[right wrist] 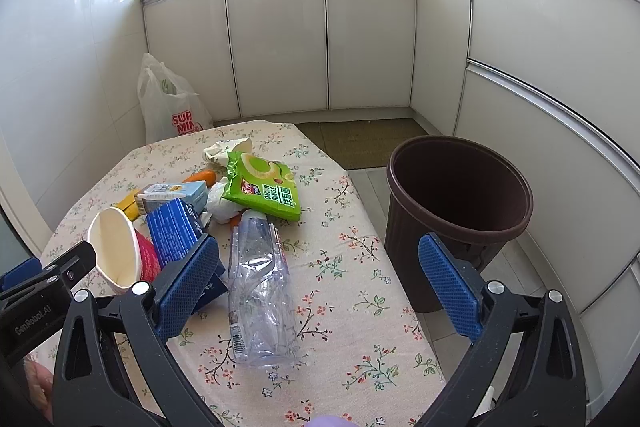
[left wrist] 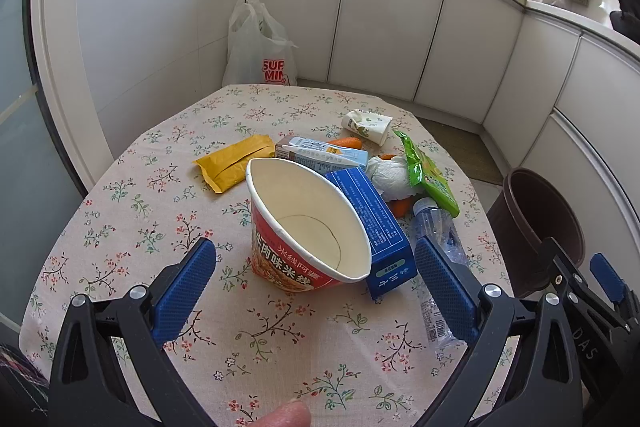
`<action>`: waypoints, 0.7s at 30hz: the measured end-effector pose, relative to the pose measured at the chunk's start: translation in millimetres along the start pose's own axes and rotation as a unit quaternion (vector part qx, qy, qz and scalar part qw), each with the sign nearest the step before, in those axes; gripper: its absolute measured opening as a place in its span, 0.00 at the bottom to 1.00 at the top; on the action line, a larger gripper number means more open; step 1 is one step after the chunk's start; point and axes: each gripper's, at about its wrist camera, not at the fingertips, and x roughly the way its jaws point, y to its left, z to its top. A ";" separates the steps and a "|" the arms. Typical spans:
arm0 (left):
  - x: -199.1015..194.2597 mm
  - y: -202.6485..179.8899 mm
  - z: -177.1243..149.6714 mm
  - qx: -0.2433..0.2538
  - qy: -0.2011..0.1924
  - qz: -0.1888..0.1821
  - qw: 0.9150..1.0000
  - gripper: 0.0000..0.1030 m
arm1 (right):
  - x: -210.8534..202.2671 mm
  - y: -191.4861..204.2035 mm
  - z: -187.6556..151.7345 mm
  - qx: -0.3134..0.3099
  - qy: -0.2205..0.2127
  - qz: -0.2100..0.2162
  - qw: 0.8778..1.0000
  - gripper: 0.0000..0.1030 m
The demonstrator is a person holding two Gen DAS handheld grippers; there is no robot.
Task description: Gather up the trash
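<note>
1. Mostly legible text first: green snack bag (right wrist: pixel 262 189) reads "ONION RINGS"; white plastic bag (right wrist: pixel 170 105) on floor past table shows red "SUP / MIN", cut off; "GenRobot.AI" printed on left gripper body seen from right wrist view.
2. Noodle cup (left wrist: pixel 308 223), red with Chinese characters, lying on its side on flowered tablecloth (left wrist: pixel 132 211), open mouth facing left camera, base pointing away toward pile.
3. Blue box (left wrist: pixel 376 223) touching cup's right side, Chinese print, long axis running away from camera.
4. Clear crushed bottle (right wrist: pixel 258 283) lying flat, cap end toward snack bag, long axis front to back, barcode label at near end.
5. Pale blue carton (left wrist: pixel 324 153), yellow packet (left wrist: pixel 232 161), crumpled tissue (left wrist: pixel 390 175), paper cup (left wrist: pixel 368 125) on its side, carrots (left wrist: pixel 346 142) in same pile.
6. Brown bin (right wrist: pixel 460 211) on floor just beside table's right edge.
7. Left gripper (left wrist: pixel 316 291) spread wide, nothing held, cup between and ahead of fingers.
8. Right gripper (right wrist: pixel 320 287) spread wide, nothing held, over bottle.
</note>
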 end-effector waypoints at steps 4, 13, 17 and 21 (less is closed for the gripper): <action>0.0 0.6 -1.0 0.000 0.000 0.000 1.000 0.94 | 0.3 0.3 -0.7 0.000 0.001 0.000 1.000 0.93; 1.9 -0.3 -1.9 -0.001 0.003 0.001 1.000 0.94 | 0.5 0.0 -0.2 0.003 0.001 0.002 1.000 0.93; 3.7 0.4 -1.1 -0.003 0.007 0.003 1.000 0.94 | -3.7 -1.2 5.7 0.013 -0.004 0.009 1.000 0.93; 5.5 1.8 2.1 -0.007 0.013 0.005 1.000 0.94 | -3.8 -2.6 20.9 0.023 0.003 0.020 1.000 0.93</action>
